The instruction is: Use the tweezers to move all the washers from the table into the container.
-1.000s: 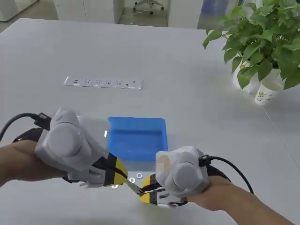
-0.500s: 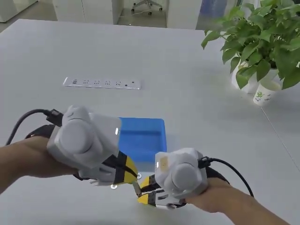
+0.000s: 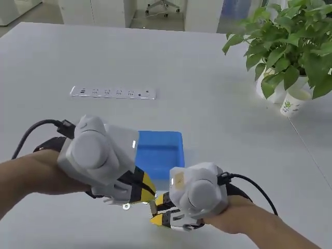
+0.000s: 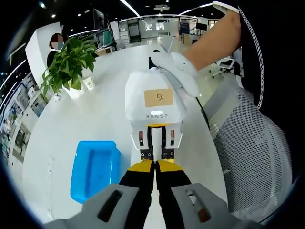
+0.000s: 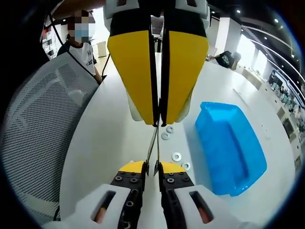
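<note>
Thin metal tweezers (image 5: pixel 152 150) run from my right gripper (image 5: pixel 151 168), which is shut on their base, up into the yellow jaws of my left gripper (image 5: pixel 158 121), which are shut on the other end. In the head view the left gripper (image 3: pixel 150 194) and right gripper (image 3: pixel 156 210) meet tip to tip just in front of the blue container (image 3: pixel 161 150). Several washers (image 5: pixel 177 156) lie on the table between the tweezers and the container (image 5: pixel 228 148). One washer (image 3: pixel 126 206) shows under the left gripper. The left gripper view shows its own jaws (image 4: pixel 156 164) together, facing the right gripper (image 4: pixel 156 153).
A white power strip (image 3: pixel 113 92) lies further back on the grey table (image 3: pixel 218 104). A potted plant (image 3: pixel 290 46) stands at the back right. A mesh chair (image 5: pixel 43 124) sits beside the table, with a person beyond it.
My left gripper has moved right and toward the right gripper, and its jaws now sit over the tweezers' free end. It covers more of the blue container. The right gripper has barely moved.
</note>
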